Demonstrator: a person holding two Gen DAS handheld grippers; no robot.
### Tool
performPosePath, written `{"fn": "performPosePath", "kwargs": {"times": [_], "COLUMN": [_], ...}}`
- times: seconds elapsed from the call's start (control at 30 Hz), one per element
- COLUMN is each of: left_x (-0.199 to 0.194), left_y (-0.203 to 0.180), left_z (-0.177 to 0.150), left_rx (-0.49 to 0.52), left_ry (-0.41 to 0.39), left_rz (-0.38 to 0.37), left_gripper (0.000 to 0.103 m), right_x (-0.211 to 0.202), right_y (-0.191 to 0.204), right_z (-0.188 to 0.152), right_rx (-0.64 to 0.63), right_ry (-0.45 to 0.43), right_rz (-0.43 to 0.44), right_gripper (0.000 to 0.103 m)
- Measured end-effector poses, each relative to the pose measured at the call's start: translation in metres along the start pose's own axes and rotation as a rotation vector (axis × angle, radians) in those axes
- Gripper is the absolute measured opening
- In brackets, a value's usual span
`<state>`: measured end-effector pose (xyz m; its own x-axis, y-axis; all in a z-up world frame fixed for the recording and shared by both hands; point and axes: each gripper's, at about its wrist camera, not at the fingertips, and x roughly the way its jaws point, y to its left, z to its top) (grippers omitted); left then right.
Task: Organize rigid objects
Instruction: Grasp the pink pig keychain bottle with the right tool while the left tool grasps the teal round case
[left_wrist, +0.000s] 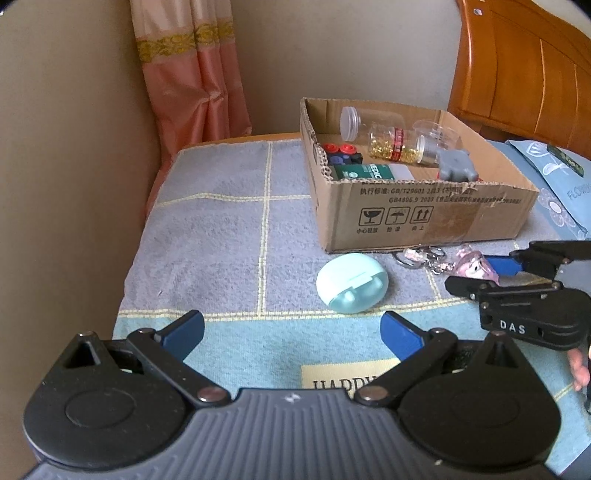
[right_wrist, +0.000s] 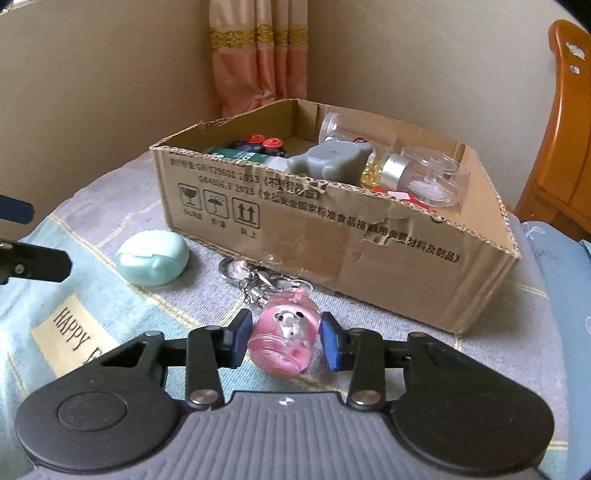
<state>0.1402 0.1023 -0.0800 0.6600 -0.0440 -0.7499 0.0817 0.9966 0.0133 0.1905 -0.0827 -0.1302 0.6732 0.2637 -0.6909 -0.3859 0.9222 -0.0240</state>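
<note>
A cardboard box (left_wrist: 424, 218) (right_wrist: 369, 240) stands on the towel and holds jars, a grey figure (right_wrist: 328, 158) and small items. A mint oval case (left_wrist: 352, 282) (right_wrist: 153, 258) lies in front of it. A pink keychain charm (right_wrist: 284, 339) (left_wrist: 474, 264) with metal rings lies near the box. My right gripper (right_wrist: 284, 339) is open, its blue pads on either side of the charm with small gaps. My left gripper (left_wrist: 291, 328) is open and empty, just short of the mint case.
A blue-grey checked towel (left_wrist: 221, 229) covers the surface, with its left edge near a beige wall. A pink curtain (left_wrist: 192, 74) hangs behind. A wooden headboard (left_wrist: 524, 66) and a blue pillow (left_wrist: 561, 184) are to the right.
</note>
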Motion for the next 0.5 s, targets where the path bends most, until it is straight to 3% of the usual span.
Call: {"fn": "performPosePath", "kwargs": {"times": [0.5], "left_x": [-0.003], "left_y": [-0.007], "left_z": [-0.002], "left_rx": [0.017], "left_ry": [0.001], "left_rz": [-0.015], "left_gripper": [0.101], "right_x": [-0.038], "right_y": [0.005], "right_z": [-0.028], "right_rx": [-0.036], "right_ry": [0.031], "right_rz": [0.053], "right_gripper": [0.044]}}
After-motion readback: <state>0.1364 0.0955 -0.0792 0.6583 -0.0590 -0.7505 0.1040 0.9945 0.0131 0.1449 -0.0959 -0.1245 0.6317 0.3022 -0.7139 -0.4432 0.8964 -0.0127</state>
